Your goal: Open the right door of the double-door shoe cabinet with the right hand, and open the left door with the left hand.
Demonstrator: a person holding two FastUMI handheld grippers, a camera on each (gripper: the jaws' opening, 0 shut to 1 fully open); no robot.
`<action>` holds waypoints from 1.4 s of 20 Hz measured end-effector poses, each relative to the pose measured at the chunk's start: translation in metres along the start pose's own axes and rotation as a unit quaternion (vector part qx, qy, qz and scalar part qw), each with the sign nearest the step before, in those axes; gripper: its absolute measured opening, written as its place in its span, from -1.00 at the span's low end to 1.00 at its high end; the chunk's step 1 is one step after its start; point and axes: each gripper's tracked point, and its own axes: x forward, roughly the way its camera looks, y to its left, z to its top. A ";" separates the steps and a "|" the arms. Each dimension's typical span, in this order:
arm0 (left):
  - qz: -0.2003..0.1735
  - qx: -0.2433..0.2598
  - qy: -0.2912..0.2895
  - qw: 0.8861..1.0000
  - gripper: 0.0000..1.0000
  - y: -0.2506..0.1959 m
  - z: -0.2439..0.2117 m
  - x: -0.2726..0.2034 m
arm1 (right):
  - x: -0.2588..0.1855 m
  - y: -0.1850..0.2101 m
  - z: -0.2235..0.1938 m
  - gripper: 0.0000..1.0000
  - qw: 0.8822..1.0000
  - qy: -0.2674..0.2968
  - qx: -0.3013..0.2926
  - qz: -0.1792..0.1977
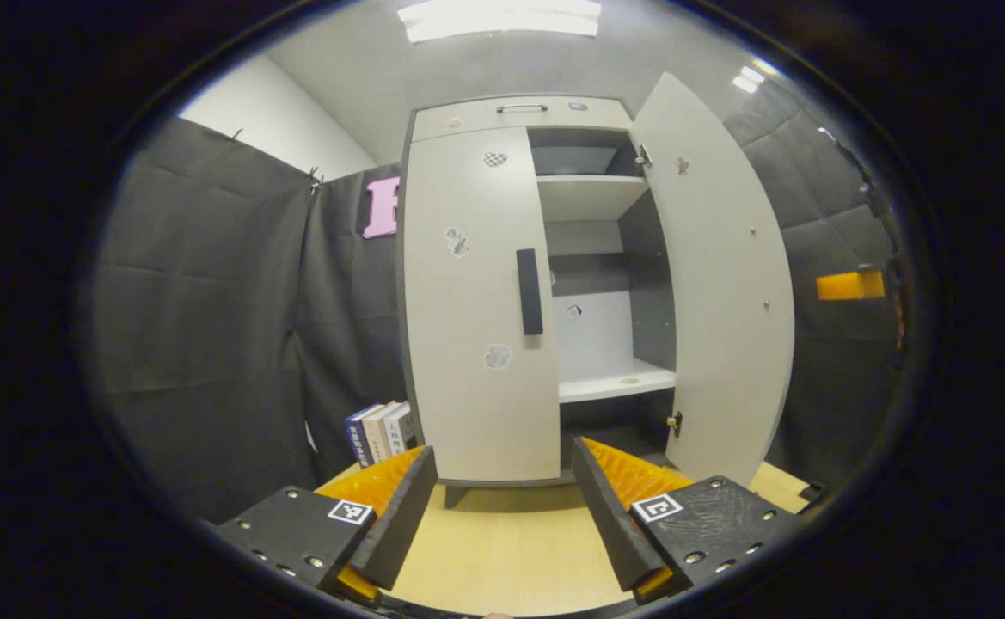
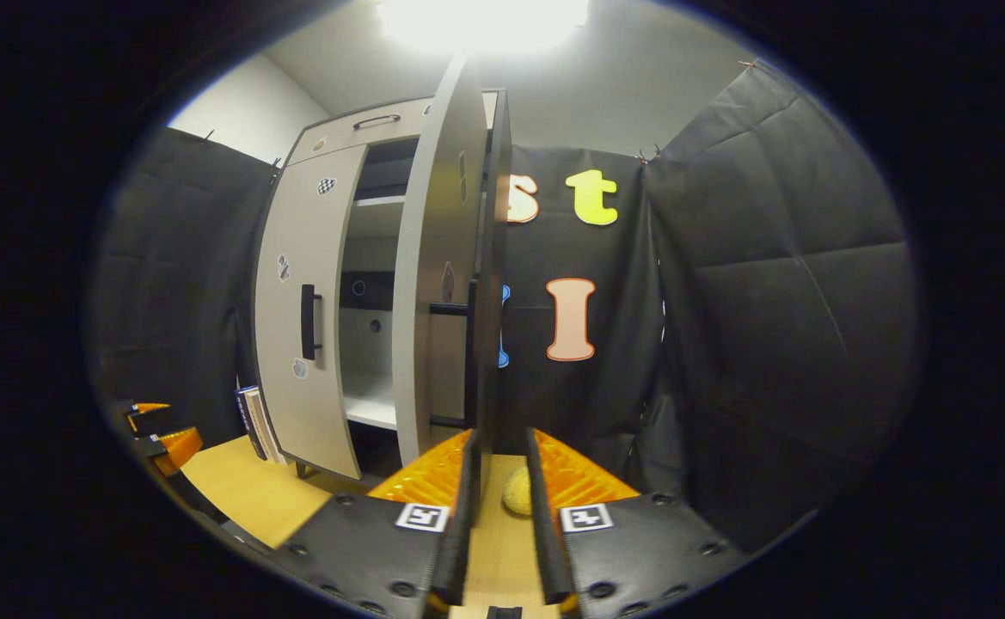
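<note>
Right door (image 1: pixel 717 284), a flat matte panel, stands swung wide; the right gripper (image 2: pixel 500 481) sits narrowed around its edge. Left gripper (image 1: pixel 502 499) gapes apart before the closed left door (image 1: pixel 481 309) with its slim bar handle (image 1: pixel 530 291).

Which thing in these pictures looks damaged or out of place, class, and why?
The left door of the shoe cabinet carries ragged, torn-looking patches, like peeled stickers; the open right door has one too. A small yellowish lump lies on the floor between the right tongs.
</note>
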 end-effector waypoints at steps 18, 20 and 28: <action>-0.057 -0.053 -0.033 0.996 0.87 -0.008 0.111 0.195 | -0.056 -0.099 -0.058 0.94 0.983 0.041 0.034 -0.177; -0.062 -0.052 -0.036 0.996 0.87 -0.008 0.114 0.215 | -0.055 -0.103 -0.063 0.93 0.980 0.049 0.030 -0.190; -0.073 -0.024 -0.019 0.997 0.87 -0.023 0.111 0.279 | -0.045 -0.110 -0.076 0.99 0.973 0.073 0.017 -0.218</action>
